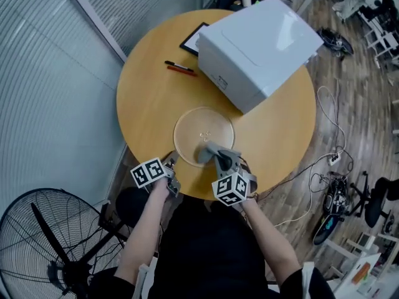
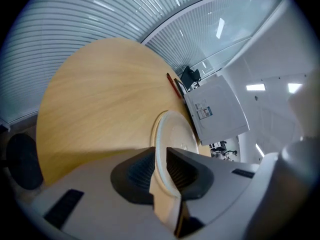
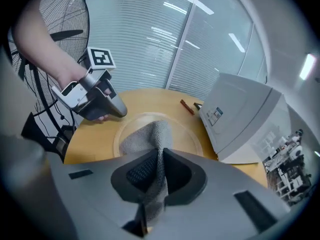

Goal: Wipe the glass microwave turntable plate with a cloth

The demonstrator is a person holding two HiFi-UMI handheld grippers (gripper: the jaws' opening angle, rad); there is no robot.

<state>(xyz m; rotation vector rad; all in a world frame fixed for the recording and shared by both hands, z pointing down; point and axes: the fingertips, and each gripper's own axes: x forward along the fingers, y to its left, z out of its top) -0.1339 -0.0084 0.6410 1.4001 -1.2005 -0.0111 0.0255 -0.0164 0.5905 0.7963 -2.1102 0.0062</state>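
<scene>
**Two claws at the glass plate**

The right claw [image 3: 159, 156] is clamped on a grey cloth [image 3: 150, 134]. The fabric is coarse and knitted, and a fold of it bulges out ahead of the pads and rests on the glass turntable plate [image 3: 185, 134]. The left claw [image 2: 161, 156] has its ribbed dark pads closed against the plate's rim, one on each side of the thin pale edge.

Seen from the head view, the plate [image 1: 193, 126] lies flat near the person's side of the worktop [image 1: 149, 98]. The left claw [image 1: 173, 161] is at its near-left edge and the right claw [image 1: 218, 156] with the cloth [image 1: 209, 149] is over its near part. The plate is a clear, shallow disc with a small raised hub at its centre.

The worktop is round, of smooth light wood. A boxy white microwave [image 1: 255, 48] stands at its far right, just beyond the plate. A black pen and a red pen [image 1: 181, 66] lie side by side at the far left.

Ribbed, frosted wall panels [image 1: 56, 73] run along the left. A black wire-caged fan [image 1: 43, 242] stands beside the person. White cables [image 1: 324, 167] trail across the wood-plank floor [image 1: 355, 123] to the right.
</scene>
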